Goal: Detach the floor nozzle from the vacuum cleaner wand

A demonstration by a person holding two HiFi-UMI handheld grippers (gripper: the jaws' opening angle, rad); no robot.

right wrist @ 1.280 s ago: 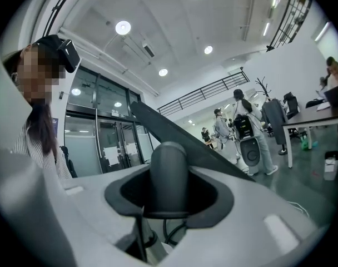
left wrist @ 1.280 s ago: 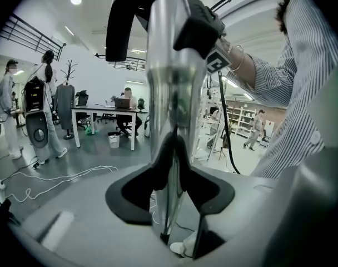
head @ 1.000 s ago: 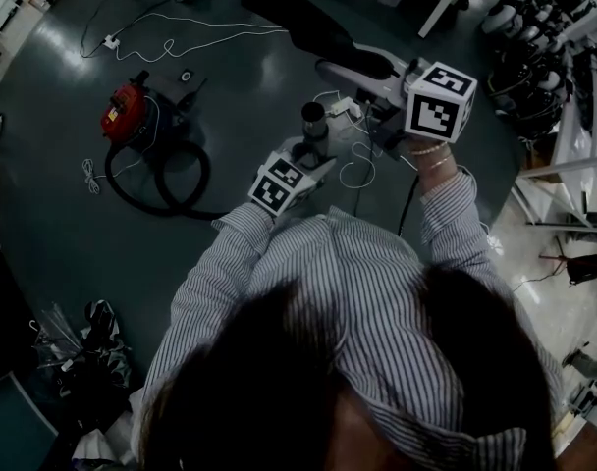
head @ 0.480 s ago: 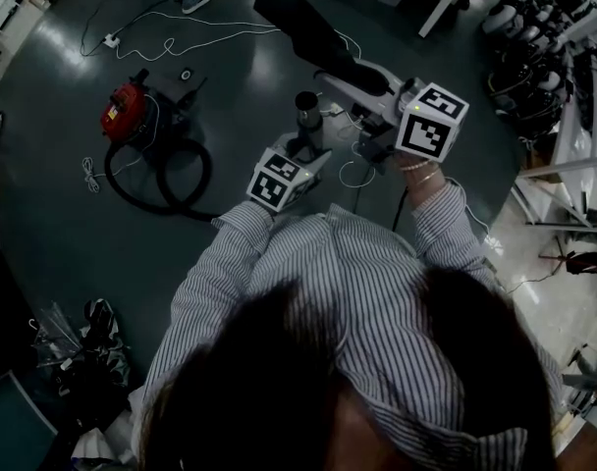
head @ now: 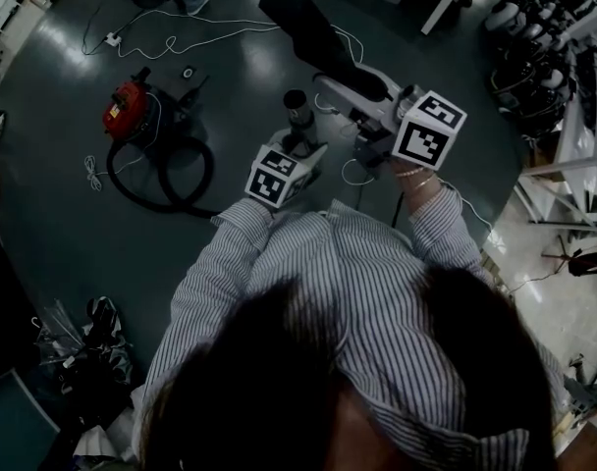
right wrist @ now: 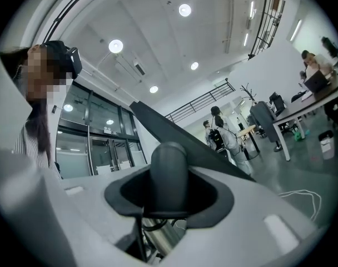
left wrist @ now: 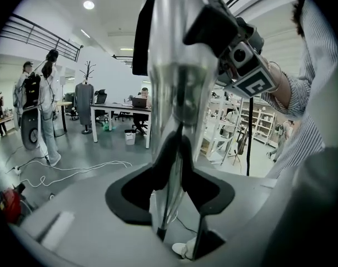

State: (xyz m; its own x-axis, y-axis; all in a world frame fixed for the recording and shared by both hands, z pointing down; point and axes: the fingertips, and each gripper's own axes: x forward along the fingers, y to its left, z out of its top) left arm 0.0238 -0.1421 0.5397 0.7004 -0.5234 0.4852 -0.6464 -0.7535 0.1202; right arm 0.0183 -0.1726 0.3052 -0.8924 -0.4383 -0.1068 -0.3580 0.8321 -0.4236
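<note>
Head view, claws: the left claw (head: 298, 137) is closed around the chrome wand (head: 297, 106). The right claw (head: 355, 78) grips the neck of the black floor nozzle (head: 308, 23).
Head view, task thing: the nozzle is held above the floor, just right of the wand's dark round end. I cannot tell whether the two touch.
Head view, floor: the dark glossy floor (head: 63, 214) carries a red vacuum cleaner (head: 125, 111), its coiled black hose (head: 171, 180) and white cables (head: 195, 32).
Left gripper view, claw: both pads press on the wand, which rises up the middle of the frame.
Left gripper view, room: it is a large white hall. A surface (left wrist: 116, 109) has someone seated at it, people stand at the left (left wrist: 46, 104), and shelves (left wrist: 252, 124) are at the right.
Right gripper view, claw: the jaws stand wide, closed on the nozzle's dark round neck, with the flat black body beyond.
Right gripper view, room: round ceiling lights (right wrist: 115, 46), glass doors (right wrist: 97, 138) and a railed gallery (right wrist: 199, 102).
</note>
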